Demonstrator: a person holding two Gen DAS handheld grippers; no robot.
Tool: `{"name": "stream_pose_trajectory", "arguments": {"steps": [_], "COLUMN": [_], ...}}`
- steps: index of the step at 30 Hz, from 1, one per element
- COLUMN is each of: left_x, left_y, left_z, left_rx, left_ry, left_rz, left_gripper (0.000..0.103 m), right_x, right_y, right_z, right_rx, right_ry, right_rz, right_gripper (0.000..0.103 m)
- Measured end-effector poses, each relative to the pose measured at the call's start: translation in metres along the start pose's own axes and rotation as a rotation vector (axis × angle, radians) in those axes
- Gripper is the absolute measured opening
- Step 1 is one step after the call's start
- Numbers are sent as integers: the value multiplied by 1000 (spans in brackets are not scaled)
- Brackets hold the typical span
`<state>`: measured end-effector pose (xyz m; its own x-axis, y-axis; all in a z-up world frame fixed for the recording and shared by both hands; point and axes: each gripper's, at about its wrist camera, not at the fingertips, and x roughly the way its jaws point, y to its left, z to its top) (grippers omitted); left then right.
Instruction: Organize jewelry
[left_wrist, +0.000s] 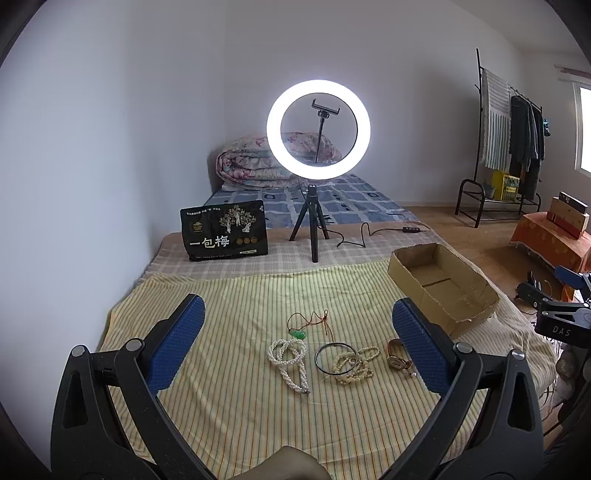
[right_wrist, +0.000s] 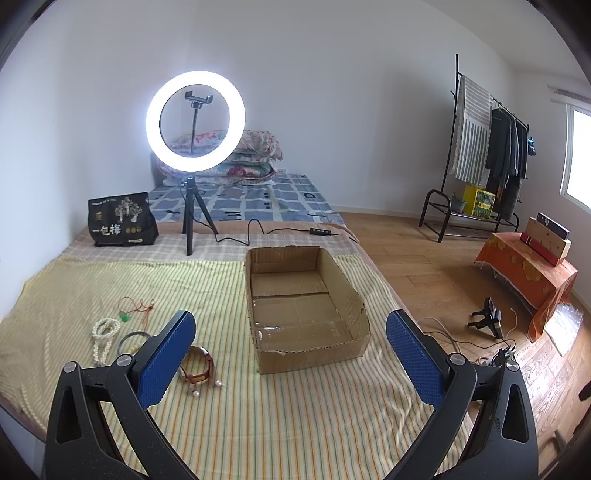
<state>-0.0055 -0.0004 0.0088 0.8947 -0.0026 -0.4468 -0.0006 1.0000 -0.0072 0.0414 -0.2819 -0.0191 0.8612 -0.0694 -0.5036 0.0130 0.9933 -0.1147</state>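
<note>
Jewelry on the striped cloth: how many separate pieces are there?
5, all left of the cardboard box: red cord with green pendant, white pearl strand, dark bangle, cream bead strand lying across the bangle, brown bracelet. Loose pearls beside the bracelet; overlaps may hide more.

In the right wrist view, the left finger (right_wrist: 166, 360) of the right gripper (right_wrist: 291, 360) covers part of the dark bangle (right_wrist: 130, 336), the cream bead strand (right_wrist: 133, 348) and the brown bracelet (right_wrist: 201, 365). In the left wrist view, the right gripper (left_wrist: 565, 295) is cut off at the right edge. Small print on the black snack bag (left_wrist: 224, 230) is too small to read.
</note>
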Motion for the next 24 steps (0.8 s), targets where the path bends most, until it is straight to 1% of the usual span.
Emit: {"name": "stream_pose_trajectory", "arguments": {"steps": [24], "left_x": [-2], "left_y": [0], "left_z": [1], "left_rx": [-3], "left_ry": [-4], "left_rz": [1], "left_gripper": [103], "right_x": [-1], "right_y": [1], "right_z": [1], "right_rx": [-3], "right_ry": [2], "right_rz": [4], "right_gripper": [102]}}
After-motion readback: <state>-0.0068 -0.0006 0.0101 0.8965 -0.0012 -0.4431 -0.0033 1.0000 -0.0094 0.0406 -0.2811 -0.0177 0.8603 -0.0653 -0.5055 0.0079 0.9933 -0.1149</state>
